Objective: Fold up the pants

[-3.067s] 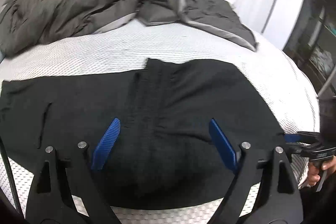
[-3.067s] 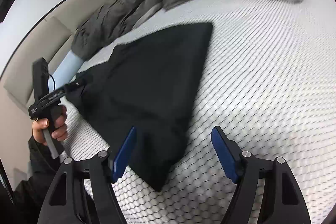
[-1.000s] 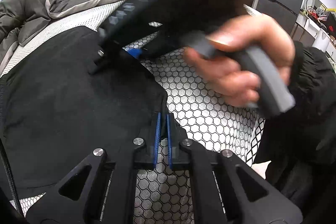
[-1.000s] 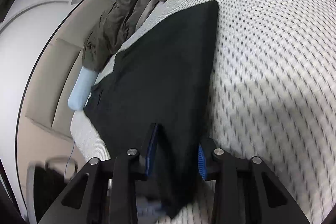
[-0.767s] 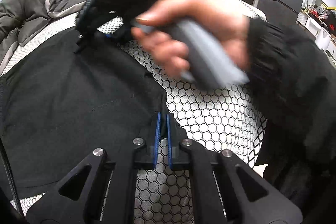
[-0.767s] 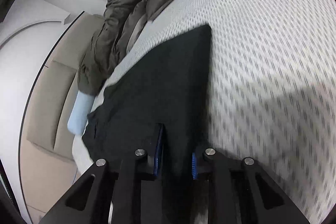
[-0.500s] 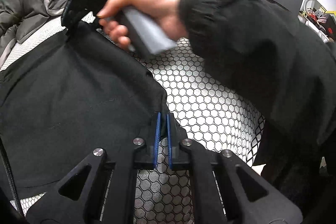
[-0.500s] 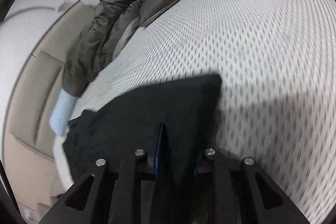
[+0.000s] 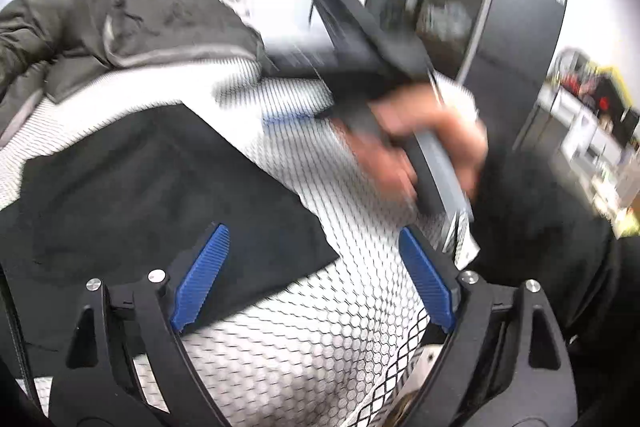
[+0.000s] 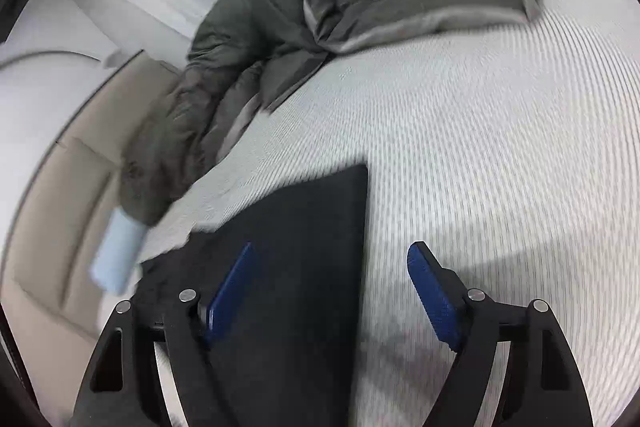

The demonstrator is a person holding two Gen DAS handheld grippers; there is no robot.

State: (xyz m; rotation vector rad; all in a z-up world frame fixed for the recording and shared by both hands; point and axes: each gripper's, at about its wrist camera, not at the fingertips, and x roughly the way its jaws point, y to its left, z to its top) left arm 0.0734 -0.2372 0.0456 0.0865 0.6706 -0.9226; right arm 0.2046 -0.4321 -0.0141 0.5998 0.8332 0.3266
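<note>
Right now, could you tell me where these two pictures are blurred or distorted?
Left wrist view: the hand holding the right gripper is smeared by motion, while the left gripper stays sharp. Right wrist view: the mattress weave streaks and the pants edge is soft. Both views bend at the fisheye rim.

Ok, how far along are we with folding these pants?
Done, it seems: the black pants lie flat on the mattress as a compact folded shape with straight edges. In hand: nothing. The left gripper and right gripper have just been opening and now stand wide, their pads clear of the cloth. Left: perhaps one more fold, though these blurred views don't settle that.
</note>
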